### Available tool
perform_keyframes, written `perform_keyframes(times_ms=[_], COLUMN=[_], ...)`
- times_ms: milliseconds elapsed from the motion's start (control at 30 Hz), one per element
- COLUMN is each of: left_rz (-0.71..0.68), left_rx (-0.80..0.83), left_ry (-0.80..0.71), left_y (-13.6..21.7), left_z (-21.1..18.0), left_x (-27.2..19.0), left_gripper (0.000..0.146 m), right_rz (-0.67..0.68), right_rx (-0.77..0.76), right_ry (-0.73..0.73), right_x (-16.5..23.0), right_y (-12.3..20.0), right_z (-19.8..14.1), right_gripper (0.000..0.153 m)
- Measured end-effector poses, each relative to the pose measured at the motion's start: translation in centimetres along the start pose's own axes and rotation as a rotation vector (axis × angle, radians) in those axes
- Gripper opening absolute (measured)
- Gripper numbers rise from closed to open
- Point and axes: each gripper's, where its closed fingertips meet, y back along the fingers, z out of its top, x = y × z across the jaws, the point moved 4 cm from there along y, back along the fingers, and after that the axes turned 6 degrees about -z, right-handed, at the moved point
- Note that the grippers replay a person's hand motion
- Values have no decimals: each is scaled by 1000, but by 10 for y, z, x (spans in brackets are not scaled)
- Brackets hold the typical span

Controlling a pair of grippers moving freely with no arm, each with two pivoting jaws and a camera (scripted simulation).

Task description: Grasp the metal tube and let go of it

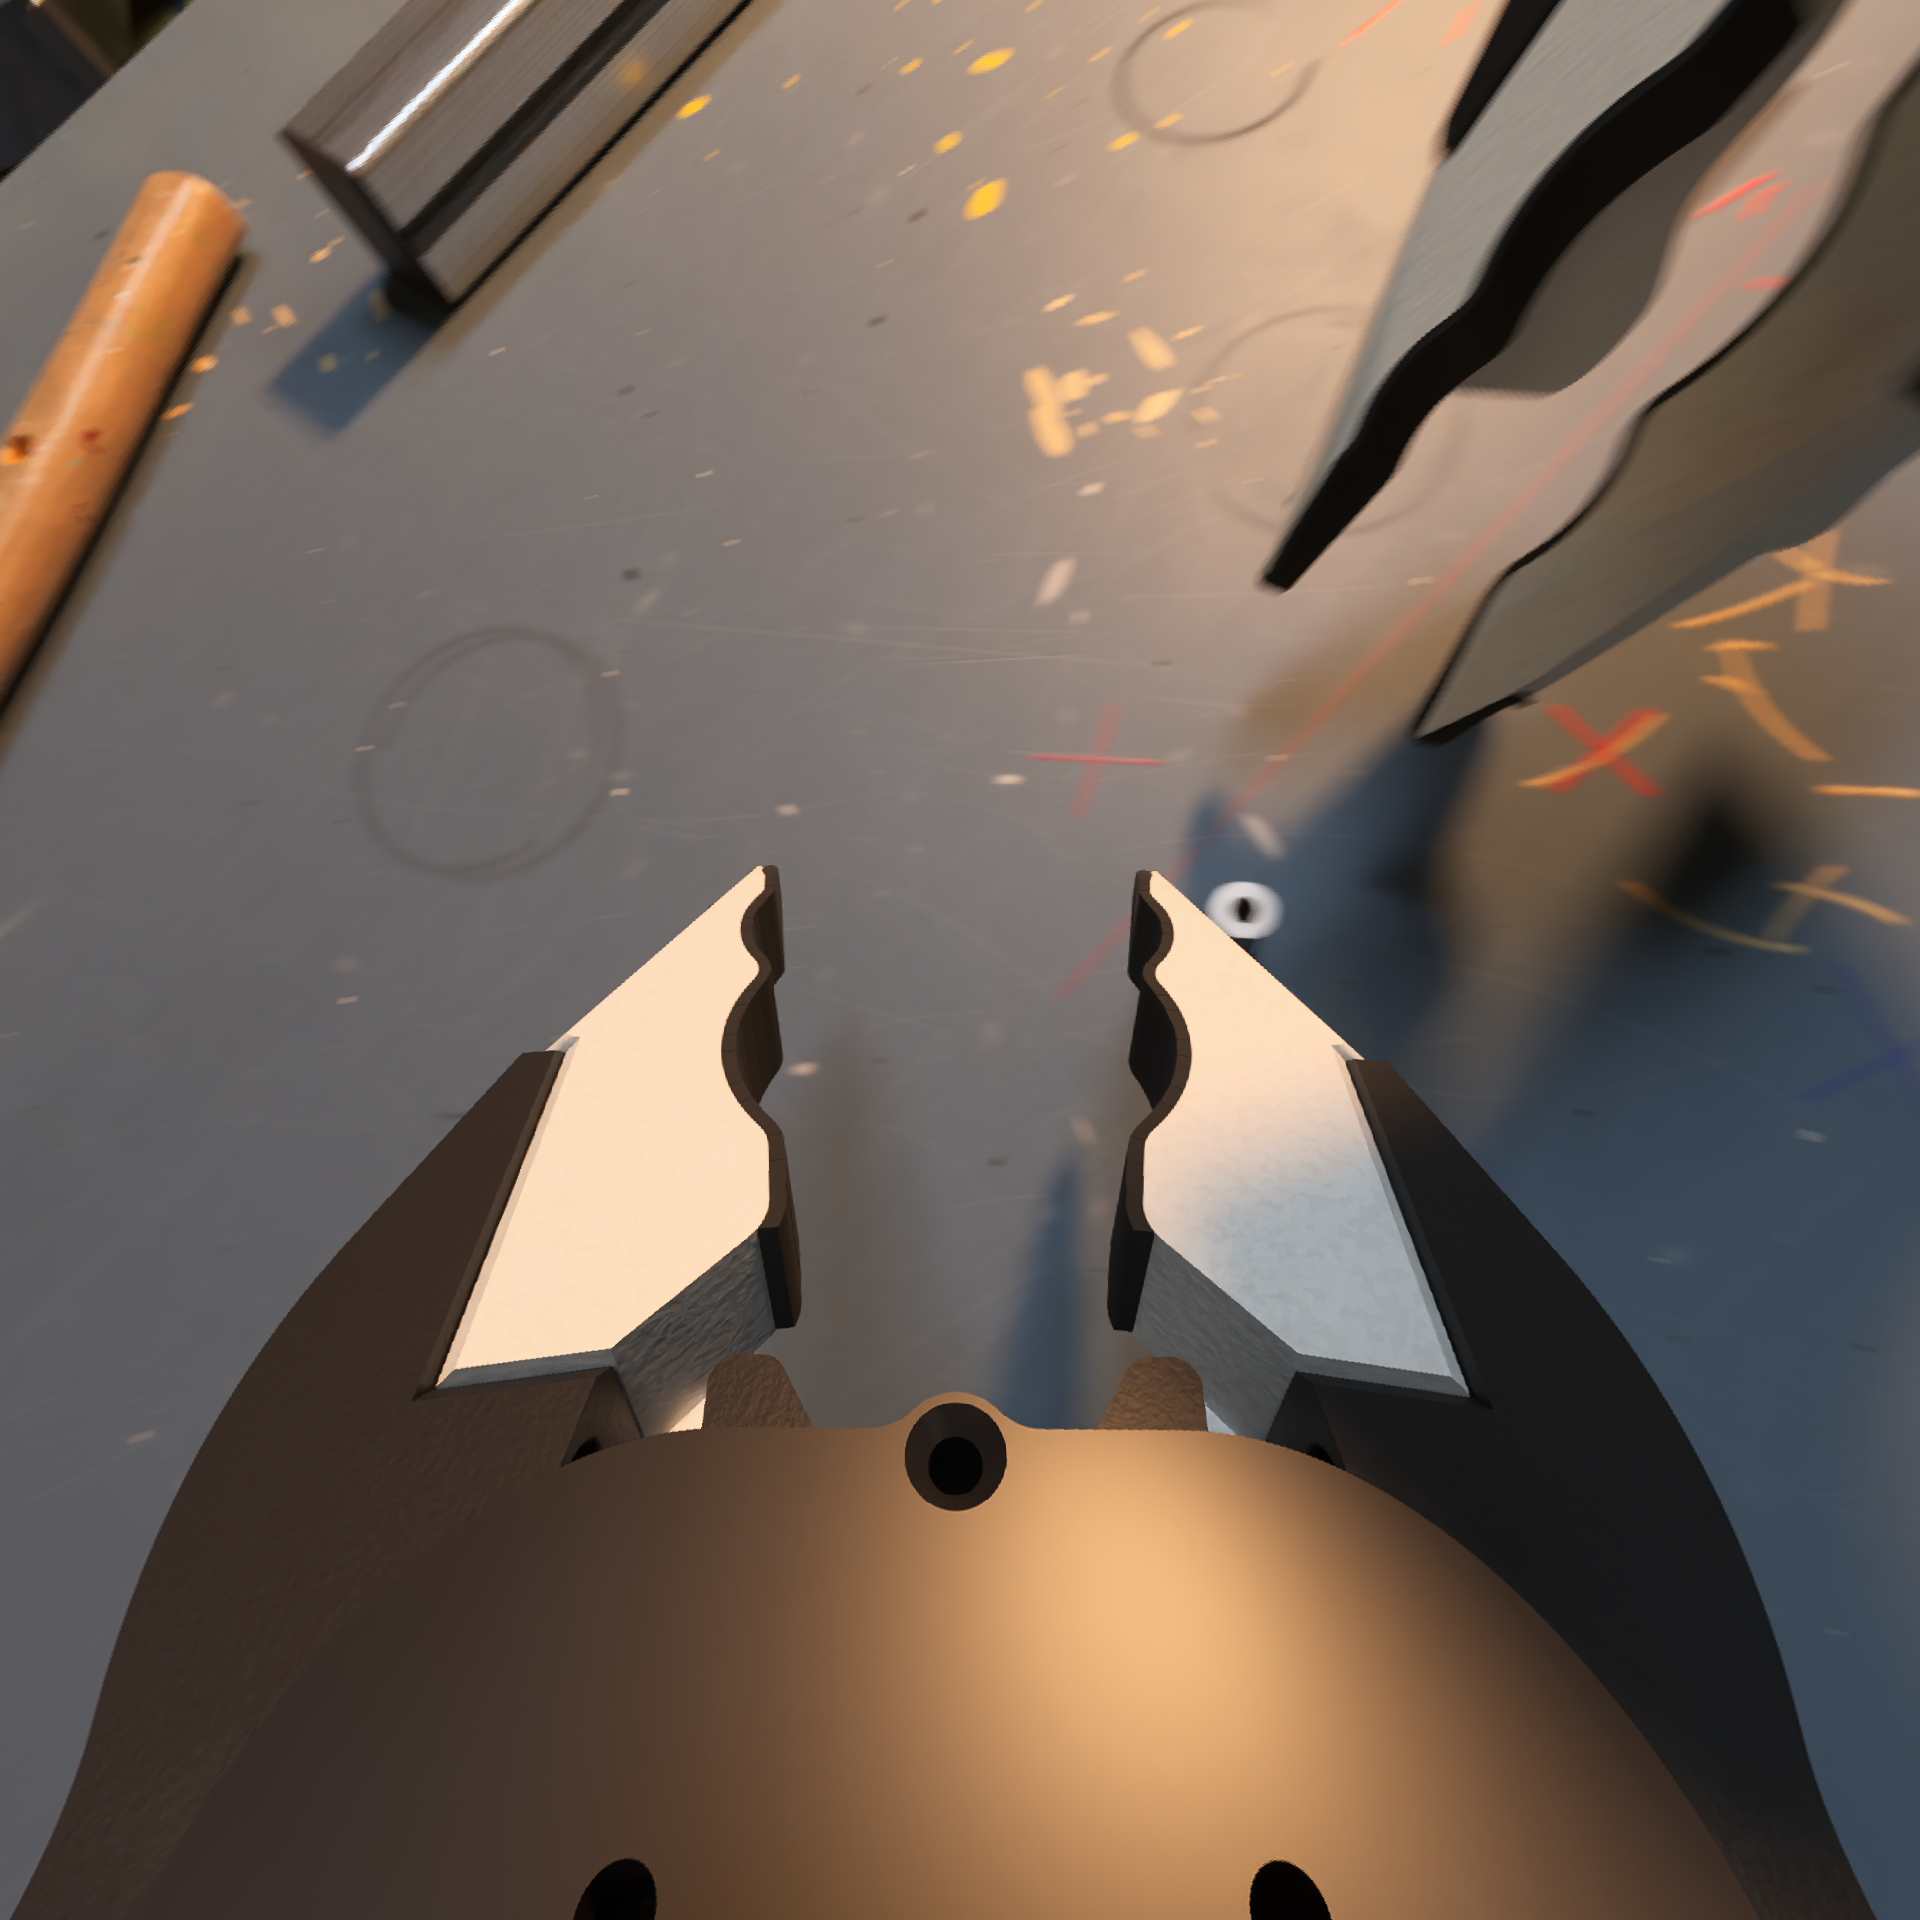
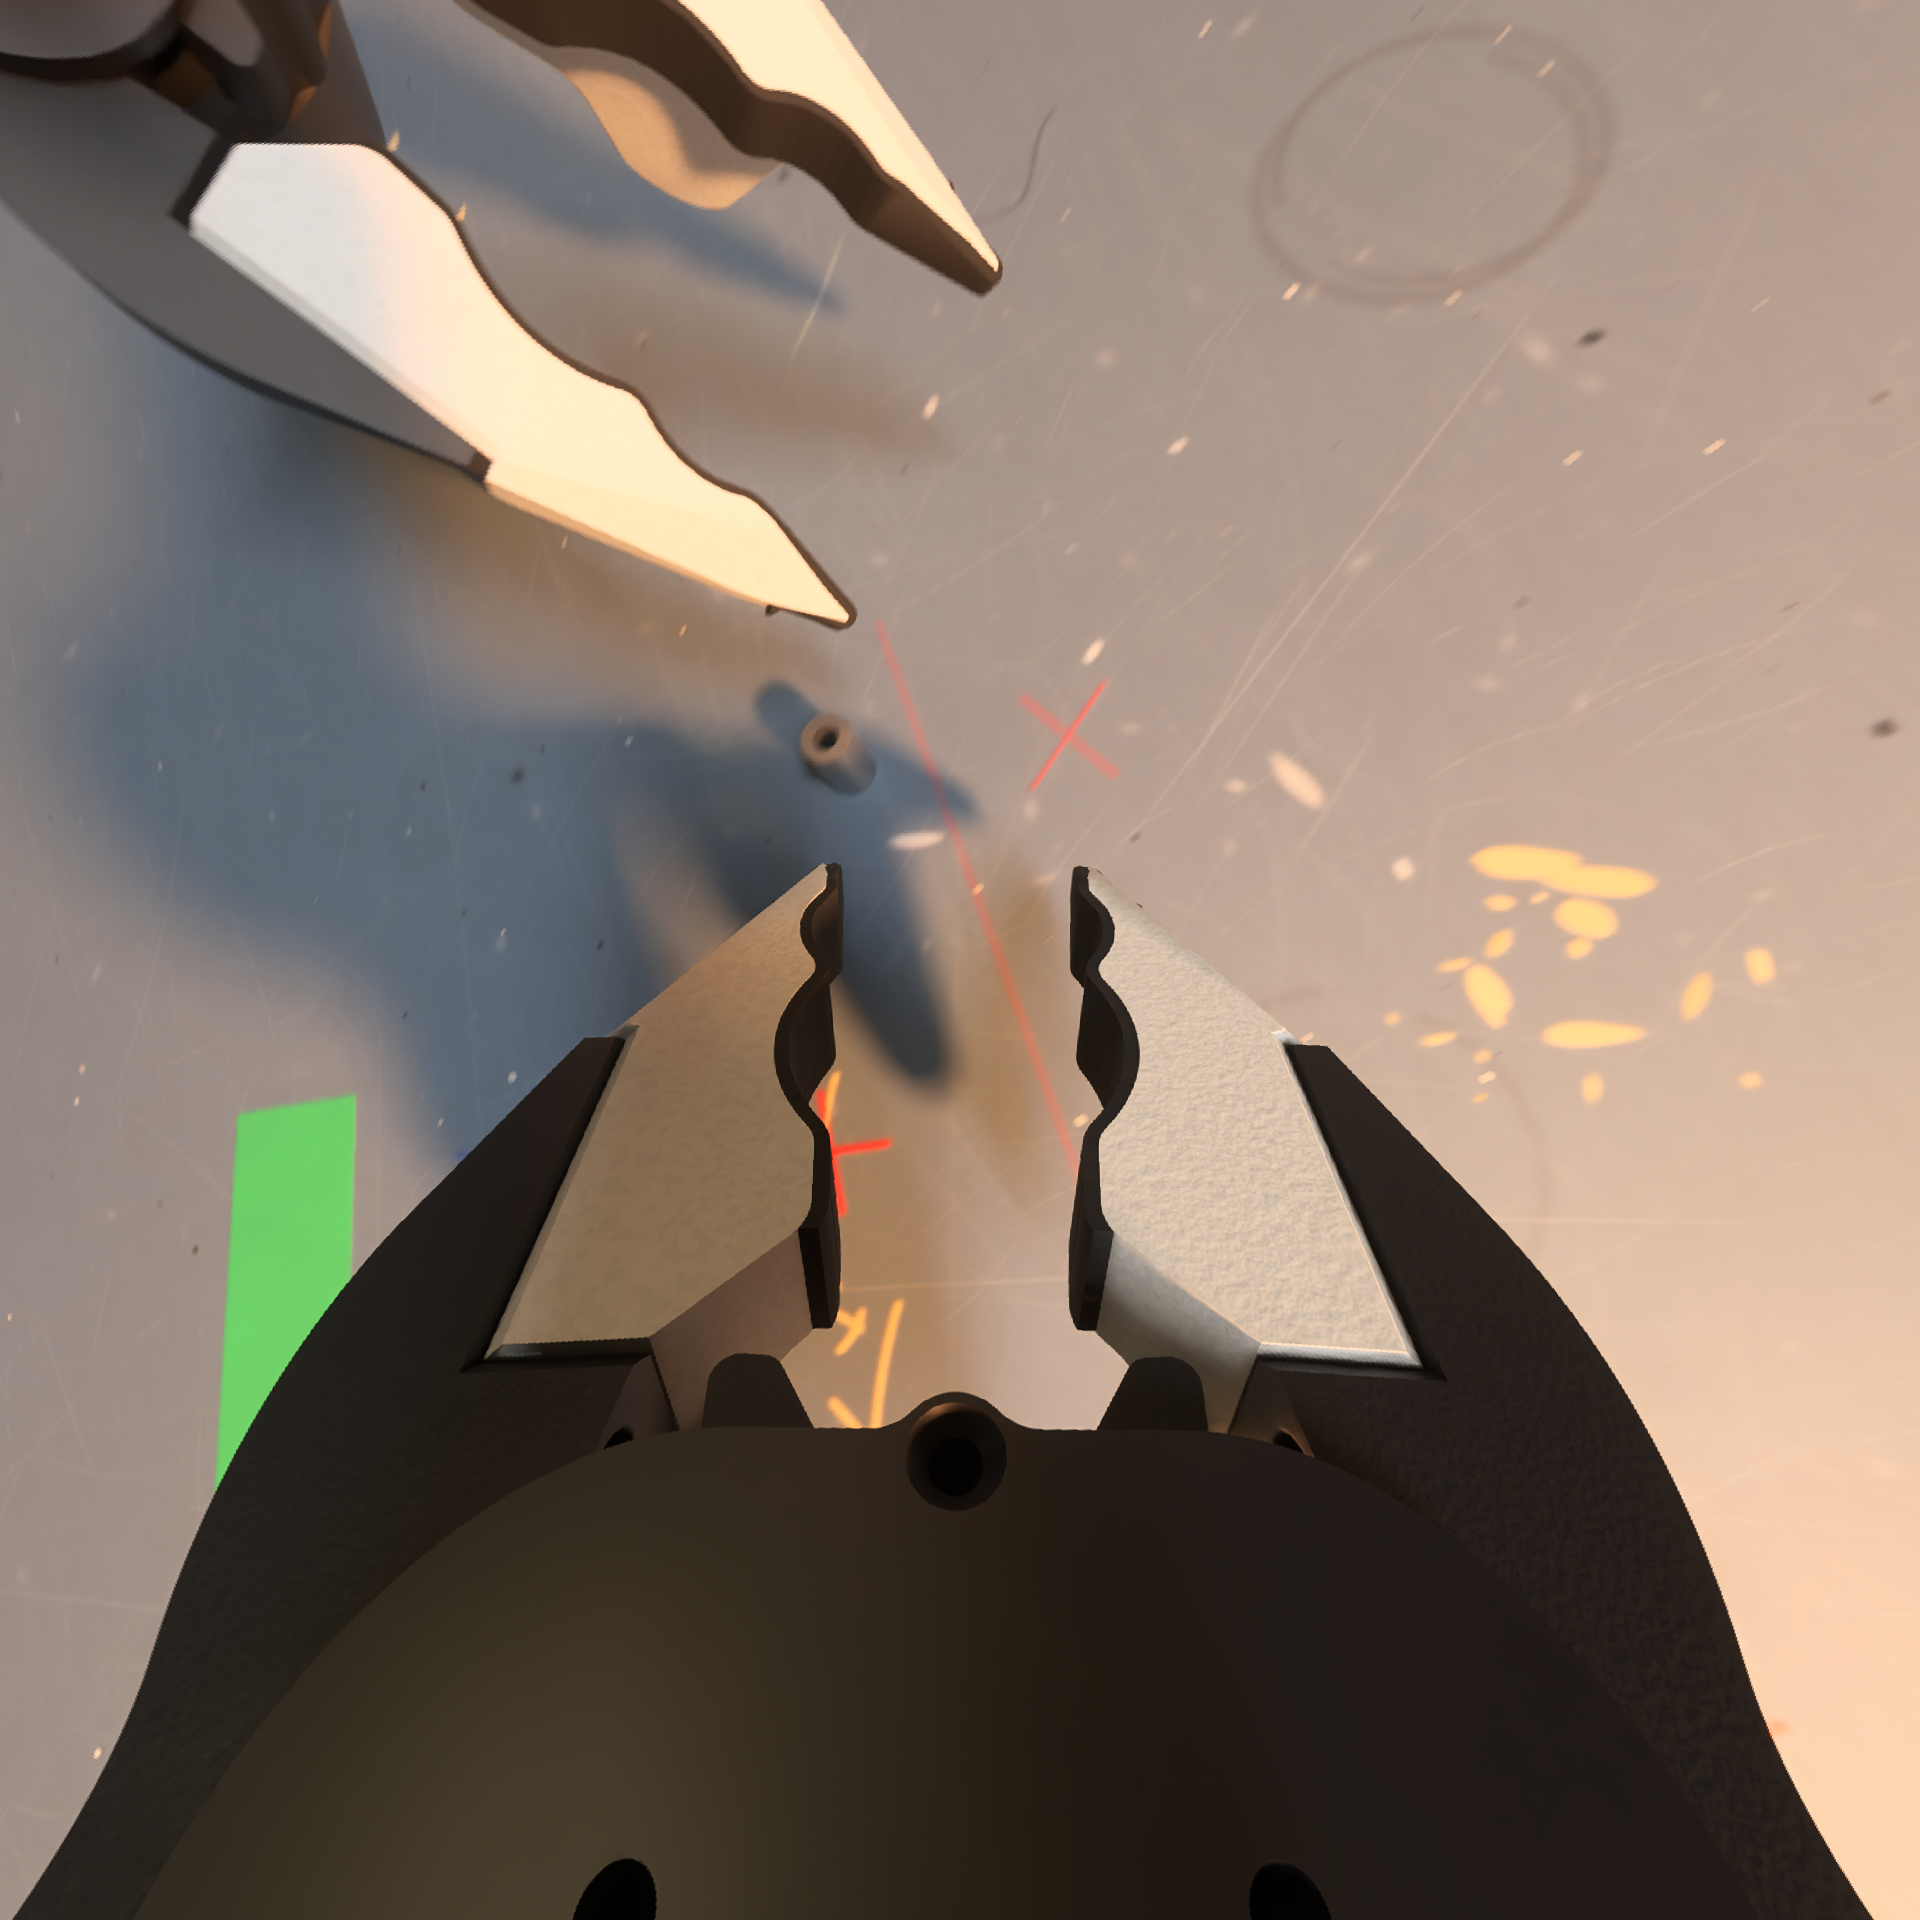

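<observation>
Both grippers, left [image 1: 954,883] and right [image 2: 956,878], gape half open, gripping nothing. Tube [image 2: 836,750] lies on the table [image 2: 1455,520], centre frame, above the right fingertips; rod [image 1: 99,405] and bar [image 1: 488,135] sit upper left.

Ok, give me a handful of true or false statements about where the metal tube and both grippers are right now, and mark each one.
1. The left gripper holds the metal tube. False: its fingers are apart with nothing between them; the tube lies on the table just past its right fingertip.
2. The right gripper is open. True.
3. A wooden dowel lies at the far left in the left wrist view. True.
4. The tube stands on the green strip. False: it lies on bare table, well away from the strip.
5. A metal bar lies beside the dowel. True.
</observation>
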Motion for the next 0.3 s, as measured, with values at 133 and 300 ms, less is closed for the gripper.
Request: perform_keyframes(times_ms=[133, 300], left_rz=[29, -27], left_rx=[159, 301], left_ry=[9, 31], left_y=[-9, -22], left_z=[-5, -15], left_x=[48, 74], left_gripper=[79, 80], right_rz=[-47, -83], right_rx=[-36, -7], right_ry=[20, 73], right_x=[-20, -30], right_y=[-4, -35], right_z=[27, 60], right_gripper=[45, 48])
